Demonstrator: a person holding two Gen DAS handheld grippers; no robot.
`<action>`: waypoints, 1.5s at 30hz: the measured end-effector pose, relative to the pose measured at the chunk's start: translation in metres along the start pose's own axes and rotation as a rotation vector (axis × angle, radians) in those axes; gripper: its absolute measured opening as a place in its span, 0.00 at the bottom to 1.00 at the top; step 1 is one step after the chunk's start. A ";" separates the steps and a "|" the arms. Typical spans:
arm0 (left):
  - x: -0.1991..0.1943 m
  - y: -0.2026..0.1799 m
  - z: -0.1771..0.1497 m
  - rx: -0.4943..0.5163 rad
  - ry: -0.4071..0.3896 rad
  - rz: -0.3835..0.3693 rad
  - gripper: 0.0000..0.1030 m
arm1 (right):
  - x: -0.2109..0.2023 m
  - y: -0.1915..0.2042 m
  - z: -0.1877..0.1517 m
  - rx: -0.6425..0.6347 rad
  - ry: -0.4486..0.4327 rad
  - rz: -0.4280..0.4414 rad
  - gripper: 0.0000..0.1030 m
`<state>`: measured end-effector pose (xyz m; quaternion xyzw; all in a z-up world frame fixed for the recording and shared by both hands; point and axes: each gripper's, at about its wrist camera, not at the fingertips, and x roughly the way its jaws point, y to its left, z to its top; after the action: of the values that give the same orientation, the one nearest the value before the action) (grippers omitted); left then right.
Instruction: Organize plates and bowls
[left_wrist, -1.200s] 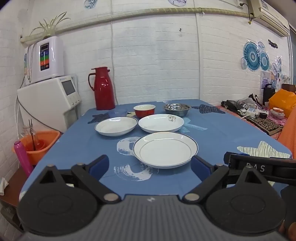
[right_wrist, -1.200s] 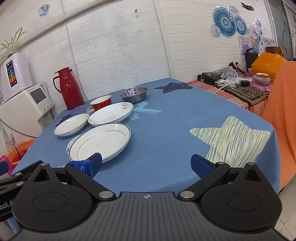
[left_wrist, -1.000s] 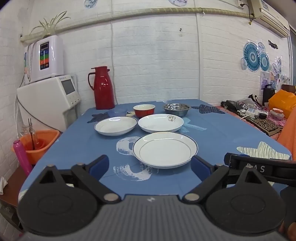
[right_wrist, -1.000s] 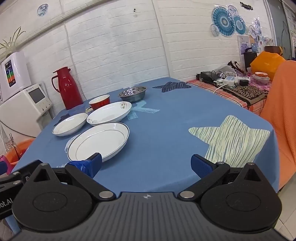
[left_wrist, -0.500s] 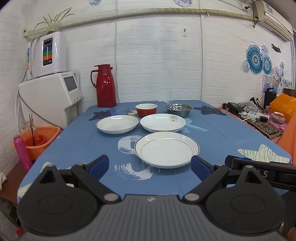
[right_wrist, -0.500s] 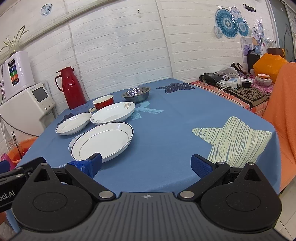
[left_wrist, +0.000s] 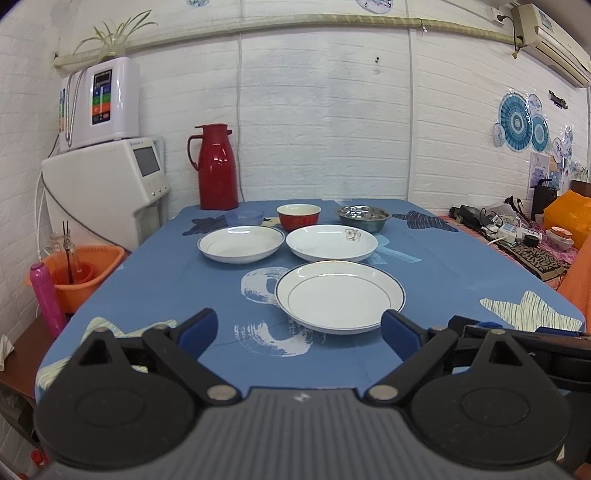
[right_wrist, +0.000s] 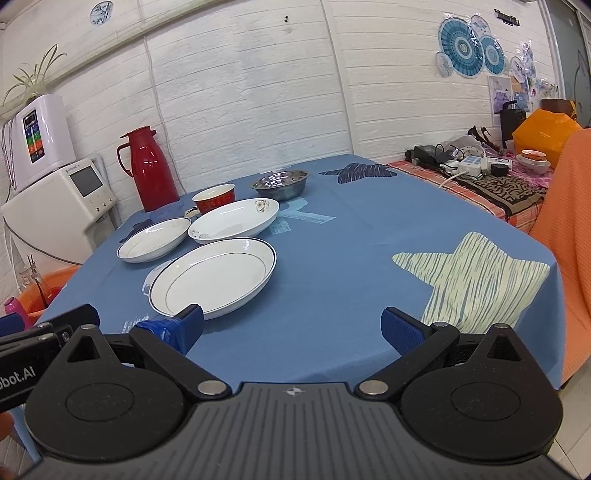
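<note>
Three white plates lie on the blue tablecloth: a large blue-rimmed plate (left_wrist: 340, 295) (right_wrist: 214, 277) nearest me, a smaller blue-rimmed plate (left_wrist: 241, 243) (right_wrist: 155, 239) at the back left, and a plate with a small flower print (left_wrist: 331, 243) (right_wrist: 234, 220) at the back right. Behind them stand a red bowl (left_wrist: 298, 216) (right_wrist: 213, 198), a steel bowl (left_wrist: 362, 217) (right_wrist: 280, 183) and a small blue bowl (left_wrist: 244, 218). My left gripper (left_wrist: 299, 330) is open just short of the large plate. My right gripper (right_wrist: 291, 326) is open too, to the right of that plate, holding nothing.
A red thermos jug (left_wrist: 216, 168) stands at the table's far edge. White appliances (left_wrist: 107, 184) and an orange basin (left_wrist: 79, 273) sit left of the table. A cluttered side table (right_wrist: 480, 173) and an orange cloth (right_wrist: 569, 236) are on the right.
Both grippers have shifted only slightly; the views tilted a little and came back. The dishes have not moved, and both grippers stayed open.
</note>
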<state>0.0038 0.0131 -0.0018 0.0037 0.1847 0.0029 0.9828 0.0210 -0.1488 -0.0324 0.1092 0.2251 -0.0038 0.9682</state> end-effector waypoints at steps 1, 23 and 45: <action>0.000 0.000 0.000 -0.001 -0.001 -0.001 0.91 | 0.000 0.000 0.000 0.000 0.001 0.000 0.88; -0.001 0.003 0.001 0.000 0.002 0.002 0.91 | 0.001 0.004 -0.001 -0.007 0.008 0.004 0.88; 0.047 0.013 -0.003 -0.021 0.120 0.029 0.91 | 0.037 -0.006 -0.006 -0.004 0.086 -0.068 0.88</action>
<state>0.0466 0.0269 -0.0218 -0.0042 0.2431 0.0193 0.9698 0.0511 -0.1517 -0.0545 0.0997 0.2701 -0.0318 0.9571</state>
